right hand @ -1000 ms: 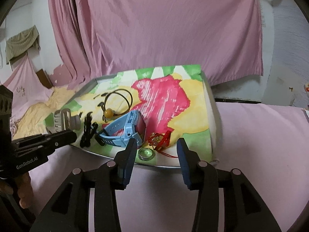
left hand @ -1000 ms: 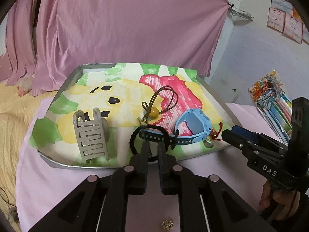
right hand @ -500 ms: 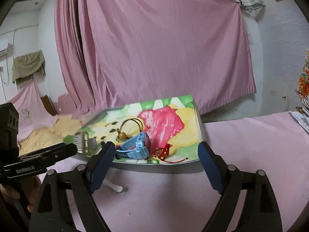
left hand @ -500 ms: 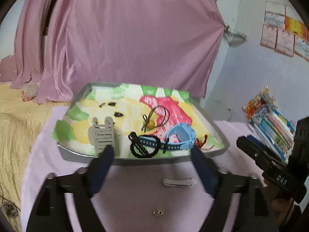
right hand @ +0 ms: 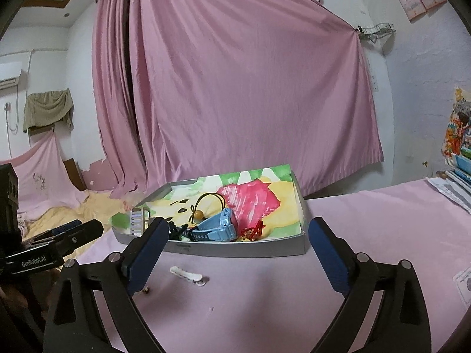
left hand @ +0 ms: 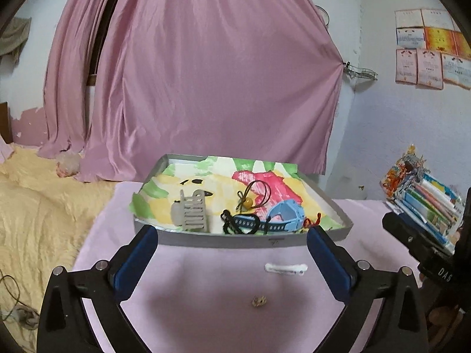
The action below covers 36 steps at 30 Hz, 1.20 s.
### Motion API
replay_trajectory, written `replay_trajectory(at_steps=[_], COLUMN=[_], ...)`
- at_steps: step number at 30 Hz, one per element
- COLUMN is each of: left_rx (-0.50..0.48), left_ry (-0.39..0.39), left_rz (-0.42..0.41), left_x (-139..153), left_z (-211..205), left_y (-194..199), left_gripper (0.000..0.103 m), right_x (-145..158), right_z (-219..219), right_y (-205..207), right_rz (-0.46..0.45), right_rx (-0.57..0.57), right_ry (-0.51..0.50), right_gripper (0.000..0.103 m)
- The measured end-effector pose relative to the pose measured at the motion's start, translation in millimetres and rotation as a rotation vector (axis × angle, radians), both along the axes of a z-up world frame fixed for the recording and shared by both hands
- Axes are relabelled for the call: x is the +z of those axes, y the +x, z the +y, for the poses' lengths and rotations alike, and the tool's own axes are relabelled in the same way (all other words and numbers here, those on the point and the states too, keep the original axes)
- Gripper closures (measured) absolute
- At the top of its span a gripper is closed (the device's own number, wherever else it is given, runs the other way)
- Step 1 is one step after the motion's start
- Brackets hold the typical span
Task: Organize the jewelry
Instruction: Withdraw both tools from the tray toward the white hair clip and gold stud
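Both grippers hover wide open and empty over the pink surface, short of the tray.

The left gripper (left hand: pixel 231 253) and right gripper (right hand: pixel 237 253) hold nothing, fingers (left hand: pixel 134 264) spread far apart. The tray (left hand: pixel 235 239) holds a grey hair claw (left hand: pixel 192 211), a blue watch (left hand: pixel 284 216), a black hair tie (left hand: pixel 231 220), a beaded cord (left hand: pixel 250 200) and a red charm (right hand: pixel 253 231). A white hair clip (left hand: pixel 285 268) and a small gold piece (left hand: pixel 259 300) lie on the surface by the tray's near edge.

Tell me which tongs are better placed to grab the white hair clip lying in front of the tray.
Probably the left tongs: open and empty, with the white hair clip lying between their tips. In the right view the clip sits nearer the right tongs' left finger, so either could reach.
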<state>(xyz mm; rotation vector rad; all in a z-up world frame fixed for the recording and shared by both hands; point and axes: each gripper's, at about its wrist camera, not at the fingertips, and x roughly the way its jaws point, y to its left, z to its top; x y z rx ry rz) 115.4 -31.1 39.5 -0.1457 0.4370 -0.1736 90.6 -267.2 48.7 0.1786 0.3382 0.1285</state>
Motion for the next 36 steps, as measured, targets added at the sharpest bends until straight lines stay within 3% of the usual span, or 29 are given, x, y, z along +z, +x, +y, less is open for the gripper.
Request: replay_trajectory(at_steps=[10, 26, 28, 32, 36], left_rx=[0.010, -0.092, -0.114, -0.149, -0.180], left_ry=[0.001, 0.022, 0.022, 0.034, 0.048], left_rz=[0.042, 0.202, 0.223, 0.274, 0.322], left_x=[-14, -38, -40, -48, -54], left_z=[8, -1, -3, -9, -16], left_y=[-18, -10, -9, -3, 3], left_gripper=[0.001, 0.001, 0.009, 0.025, 0.041], right_x=[0, -25, -29, -41, -49], right_z=[10, 8, 10, 14, 17], right_y=[-14, 13, 18, 29, 34], right_rz=[0.016, 0.242, 0.283, 0.367, 0.420], right_rx=[0.021, 0.122, 0.140, 0.163, 0.183], right_ry=[-0.057, -0.037, -0.044, -0.087, -0.103], right_gripper=[0.009, 0.010, 0.011, 0.032, 0.039])
